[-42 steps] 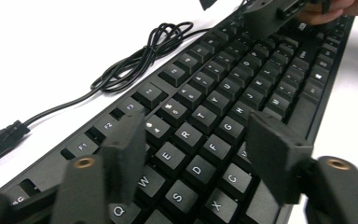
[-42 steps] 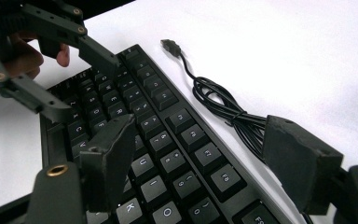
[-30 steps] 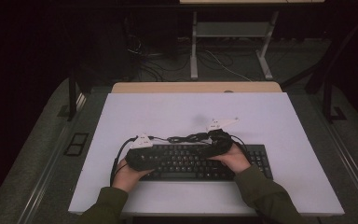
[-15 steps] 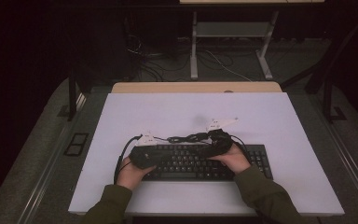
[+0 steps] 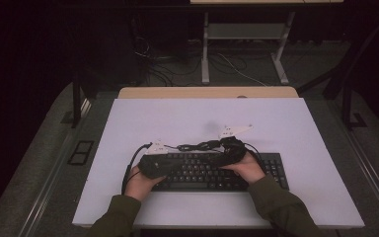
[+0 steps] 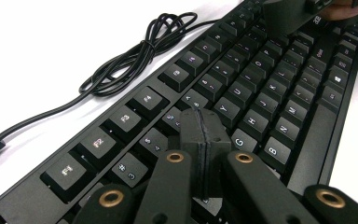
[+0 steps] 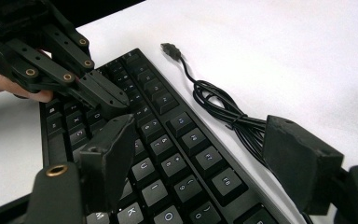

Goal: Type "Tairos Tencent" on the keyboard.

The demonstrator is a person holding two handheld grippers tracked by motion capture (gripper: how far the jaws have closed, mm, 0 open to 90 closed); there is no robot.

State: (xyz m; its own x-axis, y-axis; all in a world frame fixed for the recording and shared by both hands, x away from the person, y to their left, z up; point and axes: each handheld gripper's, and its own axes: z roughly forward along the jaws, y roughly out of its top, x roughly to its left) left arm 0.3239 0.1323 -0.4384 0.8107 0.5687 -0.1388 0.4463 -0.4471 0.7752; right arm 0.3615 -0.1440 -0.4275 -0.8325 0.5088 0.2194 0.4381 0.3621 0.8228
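Black keyboard (image 5: 217,170): we see it lying flat on the white table (image 5: 296,128), toward the table's six o'clock edge, long side running nine to three.
Keyboard cable (image 6: 135,56): a black lead, bundled in loose loops on the table just beyond the keyboard's twelve o'clock edge; its plug (image 7: 169,48) lies free on the white surface.
Left gripper (image 6: 203,140): we hold it over the nine o'clock half of the keyboard; its jaws have just been closing and now stand pressed together with nothing between them, tips above the key rows near the letters.
Right gripper (image 7: 205,154): we hold it over the three o'clock half; its jaws stand wide apart, clasping nothing, one over the keys, the other out above the cable.
Hands: each rests at the keyboard's six o'clock side.
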